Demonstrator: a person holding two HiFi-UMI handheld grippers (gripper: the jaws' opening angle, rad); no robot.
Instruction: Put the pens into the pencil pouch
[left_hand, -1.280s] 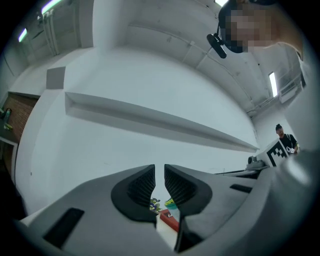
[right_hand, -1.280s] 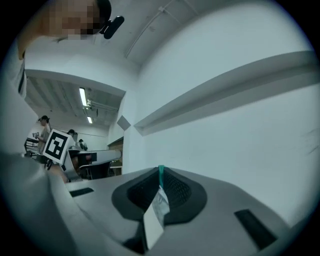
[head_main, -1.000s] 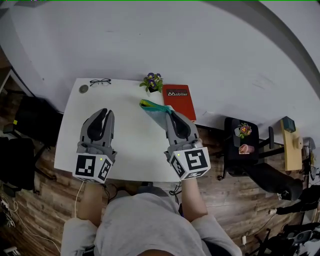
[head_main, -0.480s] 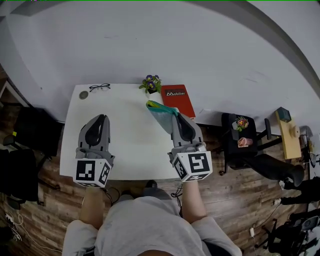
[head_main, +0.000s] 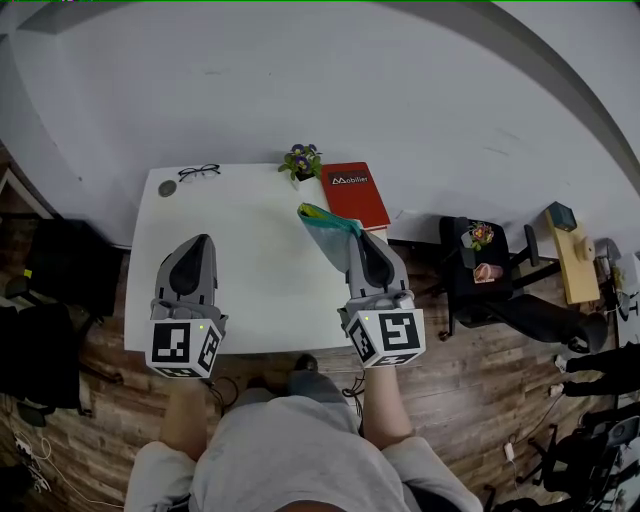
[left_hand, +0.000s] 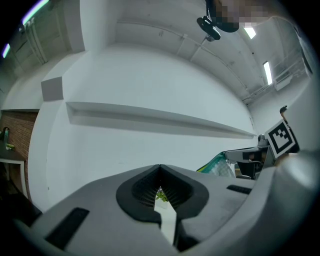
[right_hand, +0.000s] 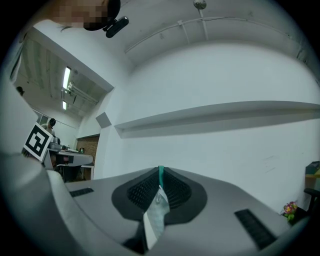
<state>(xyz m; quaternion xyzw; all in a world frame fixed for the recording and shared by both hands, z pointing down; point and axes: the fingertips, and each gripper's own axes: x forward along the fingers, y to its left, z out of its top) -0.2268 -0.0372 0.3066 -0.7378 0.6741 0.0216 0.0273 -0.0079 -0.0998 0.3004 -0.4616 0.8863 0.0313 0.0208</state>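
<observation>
A teal mesh pencil pouch (head_main: 322, 222) with a yellow-green edge hangs over the right side of the white table (head_main: 260, 270). My right gripper (head_main: 358, 234) is shut on its near end. In the right gripper view (right_hand: 160, 170) the teal rim and mesh fabric (right_hand: 156, 212) are pinched between the pads. My left gripper (head_main: 204, 240) hovers over the left half of the table, shut, with nothing between its jaws; its jaws have just closed (left_hand: 160, 167). The left gripper view also shows the pouch (left_hand: 219, 164) off to the right. No loose pens show on the table.
At the table's far edge lie a pair of glasses (head_main: 200, 172), a small round object (head_main: 167, 188), a potted plant with purple flowers (head_main: 302, 160) and a red book (head_main: 355, 193). A black chair (head_main: 480, 270) with small items stands right of the table on the wooden floor.
The left gripper's jaws stood apart a second ago and are now together. The right gripper has kept its hold on the pouch and shifted a little to the right with it.
</observation>
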